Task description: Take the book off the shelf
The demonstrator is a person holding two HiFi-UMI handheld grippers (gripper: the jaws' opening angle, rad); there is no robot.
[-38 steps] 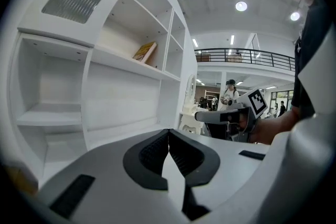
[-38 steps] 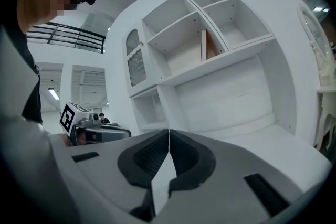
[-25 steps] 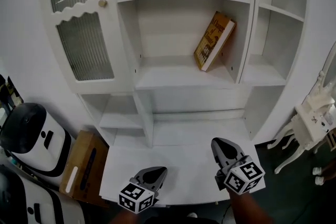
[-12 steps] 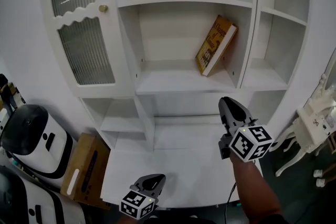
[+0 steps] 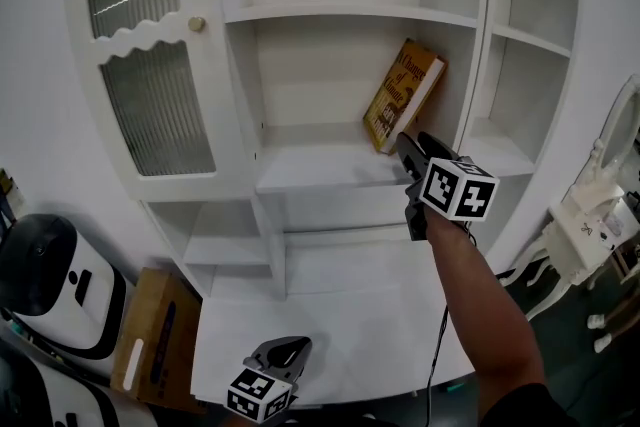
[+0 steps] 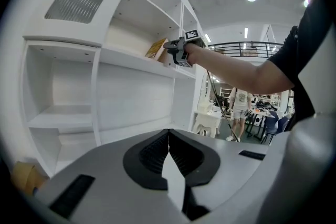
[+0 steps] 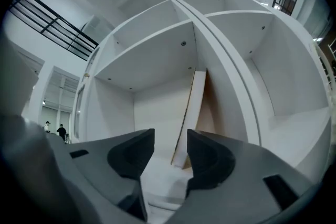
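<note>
The yellow-brown hardcover book stands tilted in the middle compartment of the tall white wooden cabinet. Its bottom edge rests on the white shelf board and its top leans on the compartment's right wall. The right gripper, black-jawed with a marker cube behind, is raised to that shelf, its tips just in front of the book's lower corner. In the right gripper view the right gripper has its jaws apart, having just been opening, and nothing lies between the pads. The book shows edge-on straight ahead beyond the gap, a little toward the right jaw; I cannot tell whether the tips touch it. The left gripper sits low, well below and left of the right one, over the front of the white desk top. In its own view the left gripper is clenched and empty.
</note>
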